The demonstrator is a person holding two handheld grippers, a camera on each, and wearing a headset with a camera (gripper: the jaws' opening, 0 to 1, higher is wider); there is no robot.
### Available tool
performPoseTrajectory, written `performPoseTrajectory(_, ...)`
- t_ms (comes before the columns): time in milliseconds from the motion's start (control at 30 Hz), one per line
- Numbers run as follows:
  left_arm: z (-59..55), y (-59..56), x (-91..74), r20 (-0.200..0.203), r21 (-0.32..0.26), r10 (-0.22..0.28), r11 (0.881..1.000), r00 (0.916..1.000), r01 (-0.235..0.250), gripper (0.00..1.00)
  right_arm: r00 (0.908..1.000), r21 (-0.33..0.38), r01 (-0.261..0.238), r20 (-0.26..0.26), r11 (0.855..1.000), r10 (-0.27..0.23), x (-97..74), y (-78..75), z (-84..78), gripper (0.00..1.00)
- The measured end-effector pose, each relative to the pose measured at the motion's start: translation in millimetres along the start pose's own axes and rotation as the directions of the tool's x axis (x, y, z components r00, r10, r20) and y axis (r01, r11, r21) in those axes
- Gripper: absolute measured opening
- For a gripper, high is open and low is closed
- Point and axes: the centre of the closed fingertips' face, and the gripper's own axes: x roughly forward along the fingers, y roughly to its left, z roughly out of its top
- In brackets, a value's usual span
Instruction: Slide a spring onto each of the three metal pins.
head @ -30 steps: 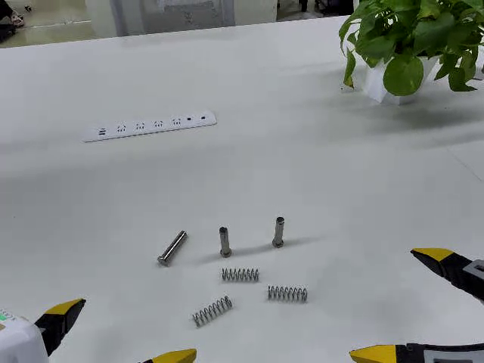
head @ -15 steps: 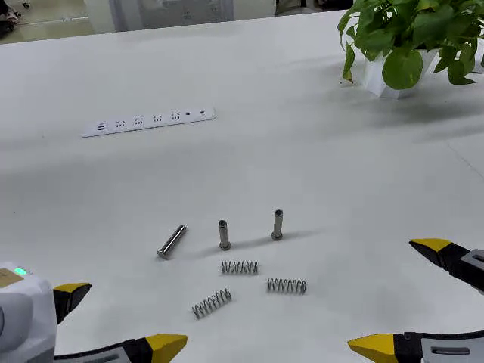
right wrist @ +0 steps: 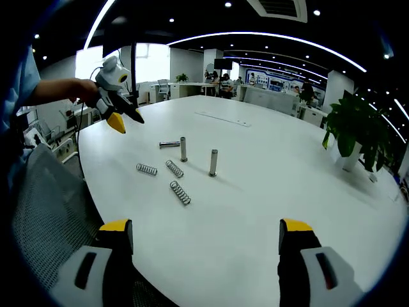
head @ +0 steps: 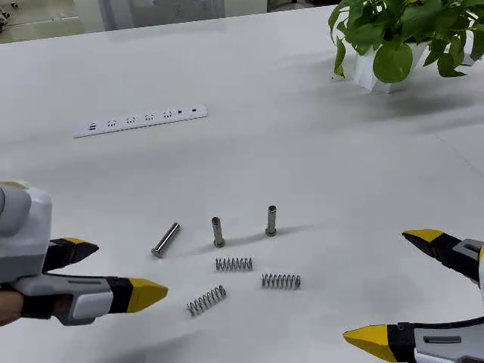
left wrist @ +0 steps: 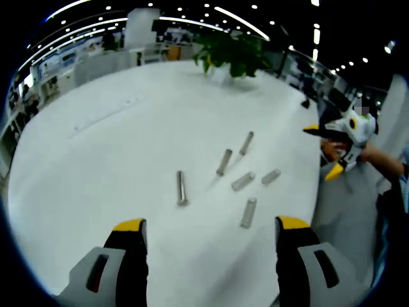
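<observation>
Bright overhead light, soft shadows, left claw view blurry (fisheye-bent edges)

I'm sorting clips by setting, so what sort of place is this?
Probably an open-plan office or meeting area rather than a workshop. There is a large white table with a power strip lying on it and a potted plant at its far edge, and more desks stand in the room behind.

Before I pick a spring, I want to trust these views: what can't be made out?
- Right gripper: body cut off by the head view's bottom-right corner.
- Springs: coils blurred in the left gripper view.
- Plant: top cut off by the head view's upper edge.
</observation>
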Motion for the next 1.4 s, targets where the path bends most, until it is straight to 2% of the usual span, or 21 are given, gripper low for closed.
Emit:
performPoseTrajectory(133,7.2,3.8,5.6,-0.058,0.04,-0.019,0.999,0.9982,0.021,0.8,1.0,-0.002,0.001,0.003,1.0,-0.001,-0.1,-0.4,0.7,0.96)
performPoseTrajectory(167,7.8,5.6,6.3,-0.072,0.053,-0.015,0.998,0.9973,0.019,0.8,1.0,-0.002,0.001,0.004,1.0,-0.001,-0.1,-0.3,0.9,0.96)
performPoseTrajectory(200,9.5,11.2,6.9,-0.091,0.101,0.006,0.995,0.9958,0.003,0.8,1.0,-0.004,0.0,0.005,1.0,0.0,-0.1,0.0,1.3,0.96)
performPoseTrajectory(233,9.6,13.6,7.5,-0.107,0.12,0.012,0.993,0.9941,0.001,0.79,1.0,-0.005,-0.001,0.004,1.0,0.001,-0.1,0.4,1.3,0.96)
performPoseTrajectory(300,11.8,18.7,10.3,-0.13,0.133,0.023,0.991,0.9913,-0.006,0.78,1.0,-0.01,-0.002,0.003,1.0,0.002,0.0,0.9,1.3,0.96)
performPoseTrajectory(467,17.0,23.8,17.7,-0.174,0.106,-0.005,0.994,0.9847,0.024,0.72,1.0,-0.015,-0.003,0.007,1.0,0.003,0.0,0.9,2.3,0.96)
performPoseTrajectory(700,29.9,31.8,33.1,-0.19,0.038,-0.02,0.999,0.9815,0.028,0.6,0.9998,-0.016,-0.012,0.015,1.0,0.012,0.0,2.8,3.7,0.96)
performPoseTrajectory(800,34.0,36.8,40.3,-0.193,0.038,-0.006,0.999,0.9812,0.013,0.55,0.9998,-0.016,-0.012,0.015,1.0,0.012,-0.3,2.4,3.9,0.96)
performPoseTrajectory(1000,30.9,46.9,56.7,-0.234,0.047,0.031,0.999,0.9717,-0.02,0.45,0.9998,-0.02,-0.007,0.017,1.0,0.008,-0.4,1.3,4.0,0.96)
performPoseTrajectory(1133,22.6,52.4,68.2,-0.298,0.092,0.066,0.995,0.9524,-0.04,0.4,0.9998,-0.029,-0.013,0.011,0.999,0.013,0.3,2.9,3.2,0.95)
performPoseTrajectory(1267,24.6,48.0,77.3,-0.305,0.081,0.054,0.996,0.9507,-0.031,0.37,0.9999,-0.034,-0.013,0.01,0.999,0.013,0.5,2.9,2.7,0.95)
performPoseTrajectory(1400,24.4,48.5,88.2,-0.322,0.075,0.061,0.996,0.9448,-0.039,0.32,0.9999,-0.034,-0.013,0.01,0.999,0.014,1.0,2.6,2.7,0.95)
